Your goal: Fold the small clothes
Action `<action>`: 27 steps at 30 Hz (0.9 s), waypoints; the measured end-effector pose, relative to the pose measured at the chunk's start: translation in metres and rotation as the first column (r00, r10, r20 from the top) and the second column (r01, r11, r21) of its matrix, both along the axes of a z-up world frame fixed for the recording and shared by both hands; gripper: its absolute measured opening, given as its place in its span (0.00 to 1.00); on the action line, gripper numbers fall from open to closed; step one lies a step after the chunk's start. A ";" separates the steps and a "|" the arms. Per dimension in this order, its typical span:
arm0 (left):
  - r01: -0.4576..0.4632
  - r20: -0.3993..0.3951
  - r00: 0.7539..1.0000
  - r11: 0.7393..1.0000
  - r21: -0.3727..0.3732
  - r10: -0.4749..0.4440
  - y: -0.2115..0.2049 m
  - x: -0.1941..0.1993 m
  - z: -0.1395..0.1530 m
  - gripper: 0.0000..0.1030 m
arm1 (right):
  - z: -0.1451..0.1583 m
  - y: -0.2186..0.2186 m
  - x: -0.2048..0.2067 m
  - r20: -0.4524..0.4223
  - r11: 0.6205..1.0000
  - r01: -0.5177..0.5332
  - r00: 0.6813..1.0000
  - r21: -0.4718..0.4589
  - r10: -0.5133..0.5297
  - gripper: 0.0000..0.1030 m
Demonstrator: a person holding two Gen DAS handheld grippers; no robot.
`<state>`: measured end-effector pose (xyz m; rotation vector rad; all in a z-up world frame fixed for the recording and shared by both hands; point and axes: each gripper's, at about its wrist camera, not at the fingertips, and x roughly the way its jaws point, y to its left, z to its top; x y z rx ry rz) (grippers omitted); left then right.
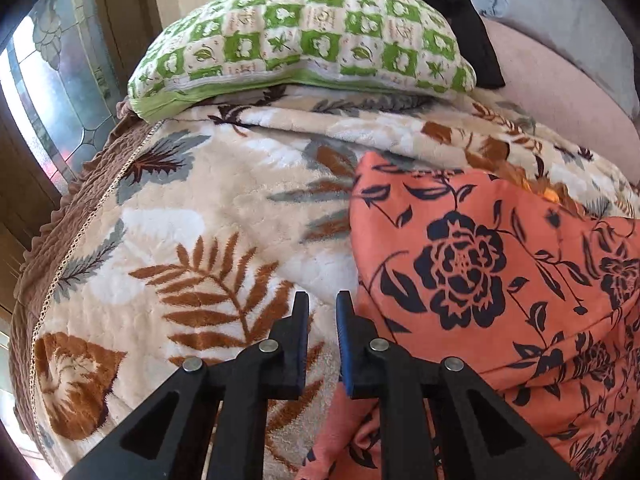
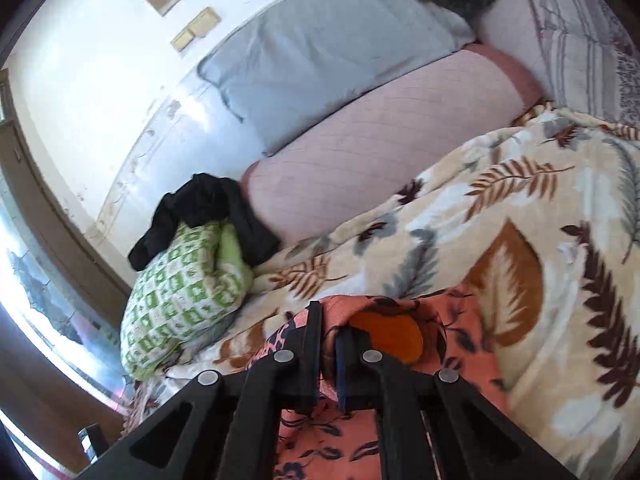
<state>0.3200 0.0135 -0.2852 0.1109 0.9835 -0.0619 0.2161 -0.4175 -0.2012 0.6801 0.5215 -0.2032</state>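
Orange floral garment (image 1: 500,280) lies rumpled on the leaf-print blanket (image 1: 192,240) at four o'clock, folding barely begun: right gripper (image 2: 329,334) pinches its edge, left gripper (image 1: 322,304) hovers slightly apart, empty.

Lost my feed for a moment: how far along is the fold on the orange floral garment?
Done: the orange floral garment lies on the leaf-print blanket, looking partly doubled over. In hand: the right gripper pinches its edge; the left gripper is open beside it, holding nothing. Left: finishing the fold; the black clothes on the green pillow lie untouched.
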 end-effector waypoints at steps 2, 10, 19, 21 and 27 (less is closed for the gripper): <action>0.020 -0.026 0.999 1.000 0.014 -0.019 -0.004 -0.001 -0.005 0.13 | -0.031 -0.026 0.012 -0.156 0.986 -0.072 0.983 0.149 0.095 0.09; 0.025 0.030 0.999 0.999 -0.036 -0.024 -0.009 -0.007 0.009 0.13 | -0.053 -0.079 -0.011 -0.381 0.973 0.065 0.924 0.221 0.025 0.09; 0.114 0.006 0.993 0.993 0.029 -0.114 -0.052 -0.009 0.001 0.54 | -0.049 -0.029 0.018 -0.292 0.974 -0.133 0.939 0.182 0.183 0.09; 0.121 -0.005 0.993 0.987 0.102 -0.121 -0.056 -0.010 -0.006 0.66 | -0.080 -0.015 0.035 -0.463 0.976 -0.157 0.861 0.154 0.212 0.10; 0.080 0.063 0.995 0.996 -0.029 -0.078 -0.042 -0.009 0.022 0.65 | -0.071 -0.012 0.035 -0.414 0.976 -0.158 0.887 0.148 0.206 0.10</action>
